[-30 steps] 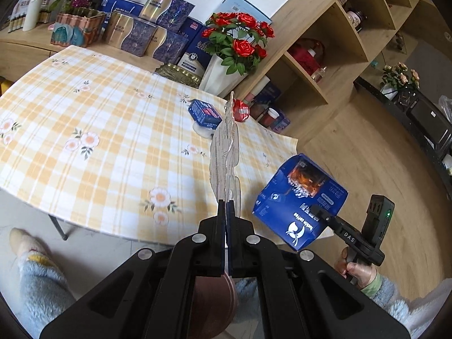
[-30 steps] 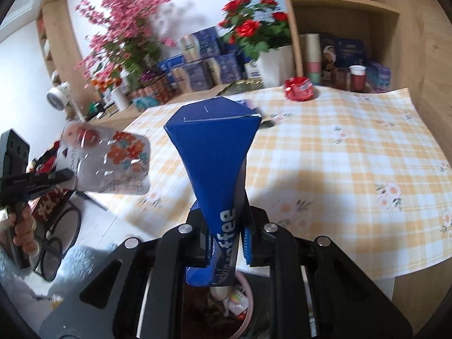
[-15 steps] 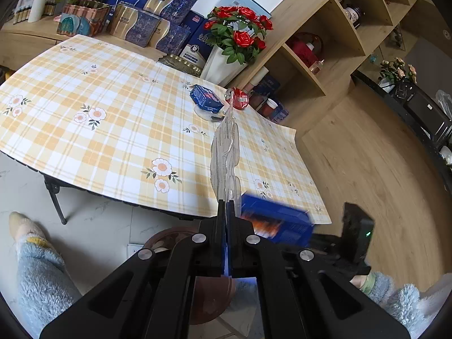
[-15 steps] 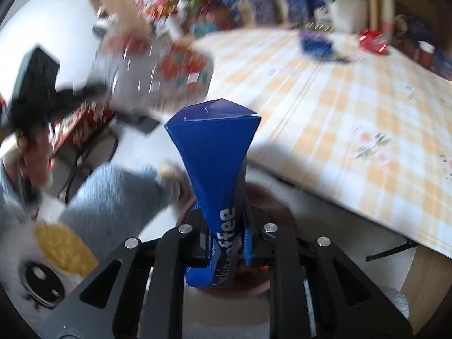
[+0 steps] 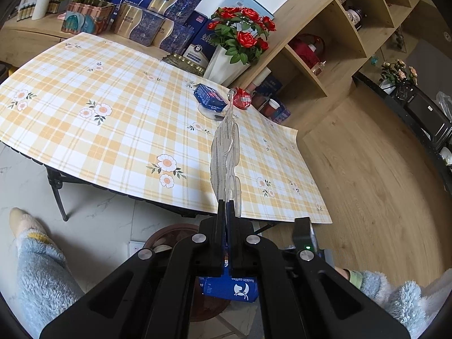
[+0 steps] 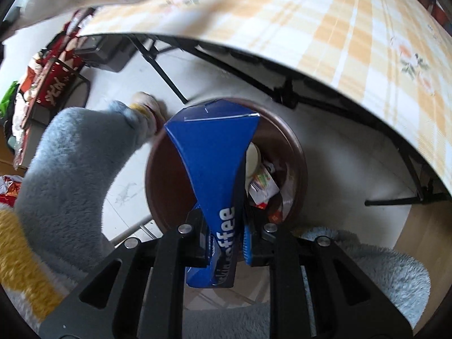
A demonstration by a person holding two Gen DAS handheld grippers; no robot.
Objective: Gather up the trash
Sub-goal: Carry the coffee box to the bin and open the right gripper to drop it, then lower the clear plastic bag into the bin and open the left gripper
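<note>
Above the brown bin [image 6: 293,152], right gripper [image 6: 223,243] clamps the blue coffee box [image 6: 212,163], while left gripper [image 5: 226,212] pinches a clear plastic wrapper [image 5: 226,152] edge-on over the table [image 5: 113,130]

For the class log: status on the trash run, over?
Right tongs shut on blue box, over brown bin. Left tongs shut on clear wrapper, above table edge. Nothing blocking the bin.

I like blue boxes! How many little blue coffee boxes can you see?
2. One blue box is pinched in the right gripper above the brown bin. The other blue box lies on the table near the roses. More may be hidden.
</note>
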